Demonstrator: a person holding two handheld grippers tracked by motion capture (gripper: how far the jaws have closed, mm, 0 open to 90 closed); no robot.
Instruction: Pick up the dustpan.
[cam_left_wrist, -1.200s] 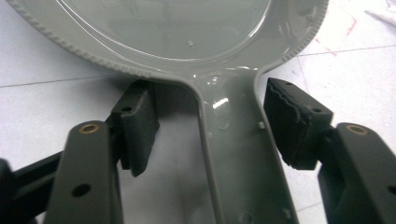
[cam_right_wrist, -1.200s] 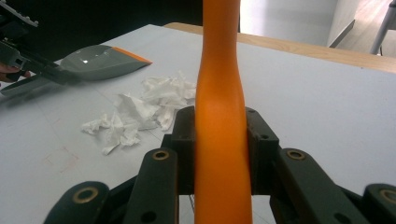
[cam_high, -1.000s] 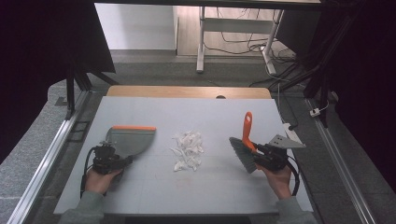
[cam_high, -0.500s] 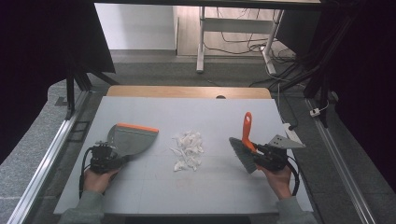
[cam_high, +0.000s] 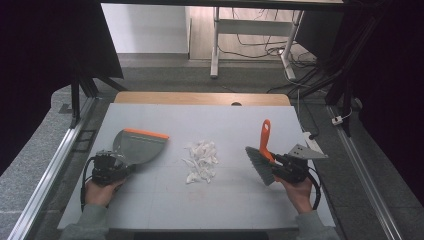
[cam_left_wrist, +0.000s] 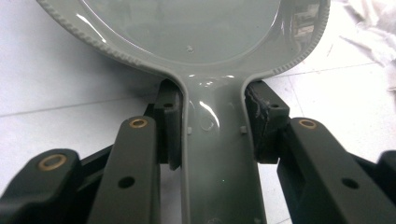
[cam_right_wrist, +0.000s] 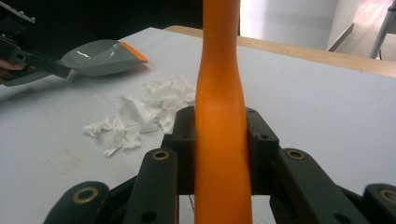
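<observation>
Both tongs are seen clamped on tools. On the left tongs (cam_left_wrist: 212, 135), the jaws are pressed against the neck of a grey dustpan (cam_high: 137, 146), whose orange lip is pointed away from the person. The orange handle of a brush (cam_high: 263, 152) is pinched by the right tongs (cam_right_wrist: 219, 144). Between the two tools, a heap of crumpled white paper scraps (cam_high: 201, 161) is spread on the pale surface (cam_high: 210, 120), apart from both.

No legible text; faint, unreadable white mark on the dustpan (cam_right_wrist: 95, 57).
</observation>
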